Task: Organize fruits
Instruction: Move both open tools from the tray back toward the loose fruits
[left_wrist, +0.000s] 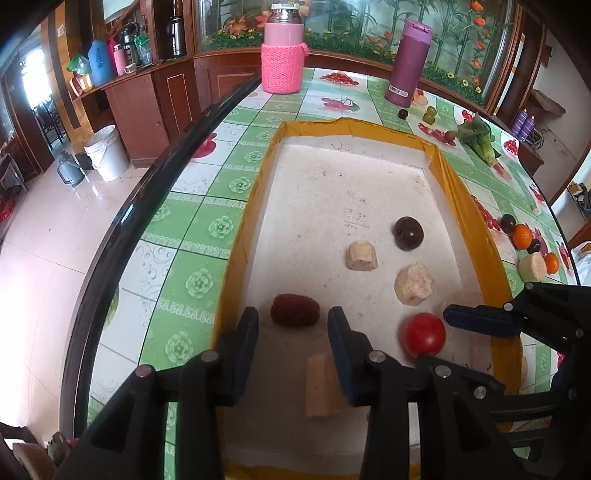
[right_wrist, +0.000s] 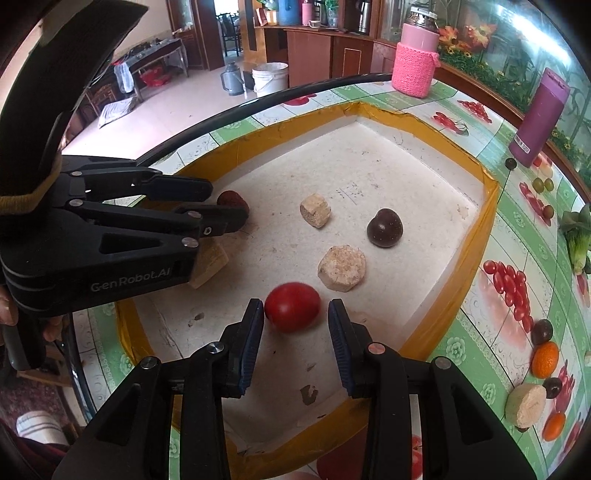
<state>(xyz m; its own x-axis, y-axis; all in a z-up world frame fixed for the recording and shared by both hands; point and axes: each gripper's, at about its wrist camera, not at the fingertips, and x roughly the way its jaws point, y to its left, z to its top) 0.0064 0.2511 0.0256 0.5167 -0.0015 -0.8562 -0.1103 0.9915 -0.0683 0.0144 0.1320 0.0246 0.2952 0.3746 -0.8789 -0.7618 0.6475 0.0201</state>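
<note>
A white foam tray with a yellow taped rim (left_wrist: 448, 177) (right_wrist: 491, 199) lies on the table. My left gripper (left_wrist: 293, 322) is open low over it. A dark red date (left_wrist: 294, 314) (right_wrist: 231, 199) lies between its fingertips, with gaps on both sides. My right gripper (right_wrist: 295, 312) is open too. A red tomato (right_wrist: 291, 307) (left_wrist: 423, 334) sits between its tips, unpressed. One right finger (left_wrist: 476, 320) shows beside the tomato. Also in the tray are a dark plum (left_wrist: 409, 232) (right_wrist: 385, 228) and several tan chunks (left_wrist: 362, 254) (right_wrist: 341, 268).
A pink knit-covered jar (left_wrist: 282, 62) and a purple bottle (left_wrist: 406, 64) stand at the table's far side. Oranges (right_wrist: 545, 359), dark plums, a tan chunk, green grapes (left_wrist: 429, 115) and leafy greens (left_wrist: 476, 138) lie right of the tray. The table's black edge (left_wrist: 147, 199) runs along the left.
</note>
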